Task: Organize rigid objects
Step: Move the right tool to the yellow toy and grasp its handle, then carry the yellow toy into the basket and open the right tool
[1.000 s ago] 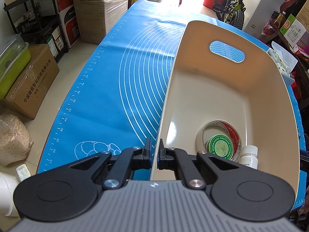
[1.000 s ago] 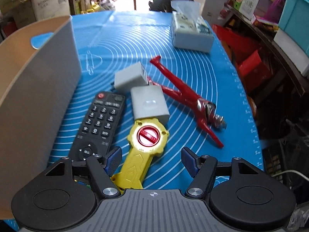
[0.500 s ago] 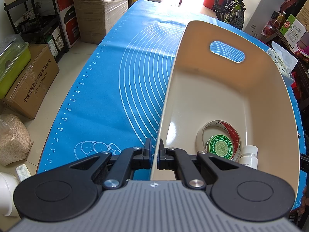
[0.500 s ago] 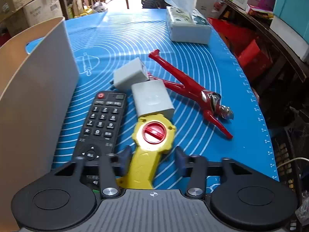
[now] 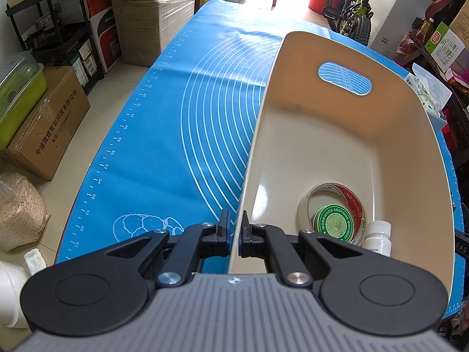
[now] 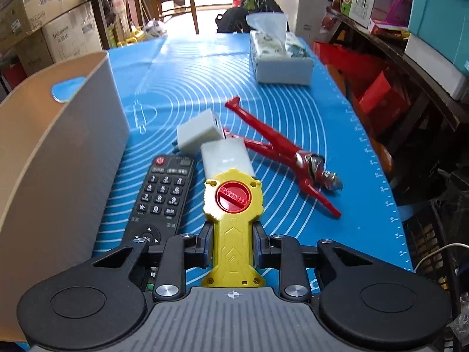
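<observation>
The green round tin reads "WORMWOOD SOOTHING OINTMENT" in white around its rim; it lies inside a roll of white tape with red print on the floor of the cream plastic bin, with a small white bottle just beside it at the near right. On the floor to the left, a brown cardboard box carries Chinese characters and a phone number too small to read with certainty. The left gripper is clamped on the bin's near left wall, 1 finger inside and 1 outside. The right gripper has its jaws closing on the handle of the yellow plastic toy with a red round dial, both pads against the handle's sides. The toy's long axis runs along the gripper's line, dial end pointing away, over the blue silicone mat. Beside it lie a black remote control with Chinese button labels, 2 grey blocks, and a red and silver figure lying diagonally, head toward the near right.
</observation>
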The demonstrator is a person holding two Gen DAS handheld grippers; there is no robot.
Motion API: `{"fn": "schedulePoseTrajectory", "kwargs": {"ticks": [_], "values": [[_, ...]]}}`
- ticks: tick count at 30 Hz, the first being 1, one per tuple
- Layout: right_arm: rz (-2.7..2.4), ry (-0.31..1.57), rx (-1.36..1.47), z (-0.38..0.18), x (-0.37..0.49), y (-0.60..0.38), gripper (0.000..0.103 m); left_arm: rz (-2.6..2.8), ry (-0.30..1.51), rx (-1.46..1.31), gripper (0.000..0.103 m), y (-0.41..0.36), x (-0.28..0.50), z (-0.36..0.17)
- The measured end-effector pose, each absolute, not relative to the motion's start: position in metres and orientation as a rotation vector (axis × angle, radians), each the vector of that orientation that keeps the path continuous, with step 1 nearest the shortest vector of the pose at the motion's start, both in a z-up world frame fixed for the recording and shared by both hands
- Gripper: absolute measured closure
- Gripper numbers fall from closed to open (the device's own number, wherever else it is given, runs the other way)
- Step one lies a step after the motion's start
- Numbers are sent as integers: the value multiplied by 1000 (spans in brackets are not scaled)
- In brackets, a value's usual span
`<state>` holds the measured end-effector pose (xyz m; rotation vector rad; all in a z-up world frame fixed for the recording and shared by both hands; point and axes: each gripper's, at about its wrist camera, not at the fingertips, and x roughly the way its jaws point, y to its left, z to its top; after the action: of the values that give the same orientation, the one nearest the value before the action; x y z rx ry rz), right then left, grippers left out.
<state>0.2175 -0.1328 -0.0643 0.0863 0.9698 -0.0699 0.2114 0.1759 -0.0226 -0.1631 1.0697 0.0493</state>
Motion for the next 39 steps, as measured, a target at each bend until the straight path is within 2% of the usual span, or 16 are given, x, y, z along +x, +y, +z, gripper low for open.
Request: {"fn": "schedulePoseTrajectory", "kwargs": {"ticks": [13,23,28,39], "values": [[0,822,115,-3,213,-120,68,49,1070,-164,97,176,211,-23],[149,709,58,44,229,-62,68,49,1070,-163,97,176,212,-23],[212,703,13,48,245,-26,68,49,1070,-162,97,176,211,-23],[295,858,-16,9,259,32,68,49,1070,-159,97,176,211,-24]]}}
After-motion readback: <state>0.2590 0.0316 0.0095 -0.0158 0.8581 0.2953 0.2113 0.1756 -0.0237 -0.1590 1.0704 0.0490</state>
